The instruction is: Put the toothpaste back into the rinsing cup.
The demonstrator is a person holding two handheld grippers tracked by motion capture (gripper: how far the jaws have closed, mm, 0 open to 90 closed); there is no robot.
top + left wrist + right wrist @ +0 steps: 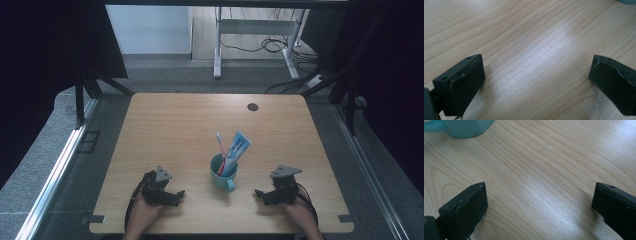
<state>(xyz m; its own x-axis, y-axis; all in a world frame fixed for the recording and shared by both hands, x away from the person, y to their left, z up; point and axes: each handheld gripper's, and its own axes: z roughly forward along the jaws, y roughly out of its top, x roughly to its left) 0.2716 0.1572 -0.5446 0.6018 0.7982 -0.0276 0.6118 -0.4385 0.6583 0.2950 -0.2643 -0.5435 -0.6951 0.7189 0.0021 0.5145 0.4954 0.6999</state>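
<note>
on the left of the wooden table [165,120], near its front edge, the left gripper [172,196] rests low over bare wood; in the left gripper view its jaws stand wide apart with nothing between them. near the middle, between the two grippers, stands one teal cup [223,175], upright, handle toward the front edge. it holds two things: one toothbrush [219,145] with a red handle and white head, and one blue and white toothpaste tube [236,150], both leaning up out of the rim. to the right, the right gripper [262,194] sits near the cup, its jaws also spread wide and empty; the cup's base shows at the top left of the right gripper view. one dark round spot [253,106] lies near the table's far edge.
</note>
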